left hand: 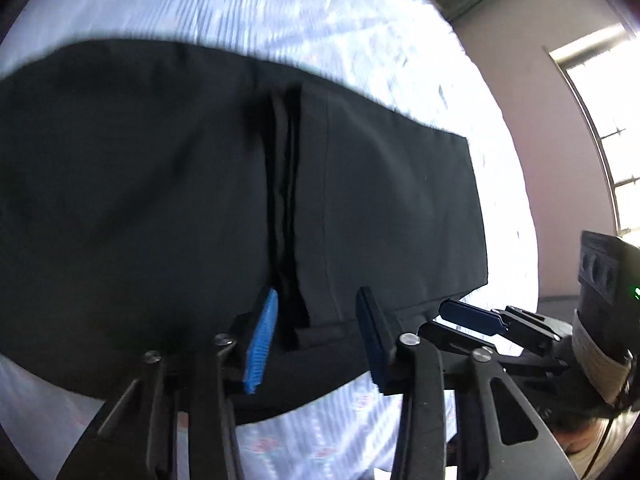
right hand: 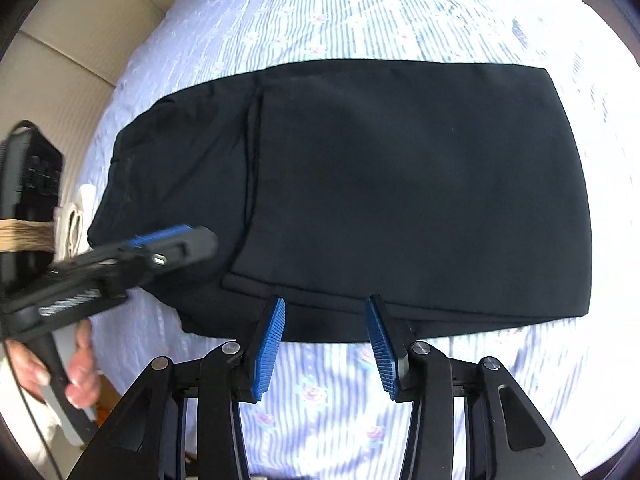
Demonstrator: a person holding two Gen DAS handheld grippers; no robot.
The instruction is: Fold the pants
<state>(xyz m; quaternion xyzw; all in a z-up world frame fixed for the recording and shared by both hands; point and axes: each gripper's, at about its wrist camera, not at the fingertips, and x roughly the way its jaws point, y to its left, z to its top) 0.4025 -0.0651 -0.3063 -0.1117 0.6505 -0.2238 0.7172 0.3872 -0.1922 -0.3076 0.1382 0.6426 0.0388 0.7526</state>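
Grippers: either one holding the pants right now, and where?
Nothing held. The left gripper and the right gripper are both open over the near edge of the folded pants, with no cloth between the fingers.

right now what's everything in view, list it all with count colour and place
pants: one pair, black, folded into a flat rectangle in the middle of the bed
bedsheet: one, pale blue striped with small flowers, under the pants
window: one, bright, far right in the left wrist view
wall: cream, beyond the bed's left edge in the right wrist view
left hand-held gripper: one, black with blue pads, open, over the near edge of the pants
right hand-held gripper: one, black with blue pads, open, at the near edge of the pants
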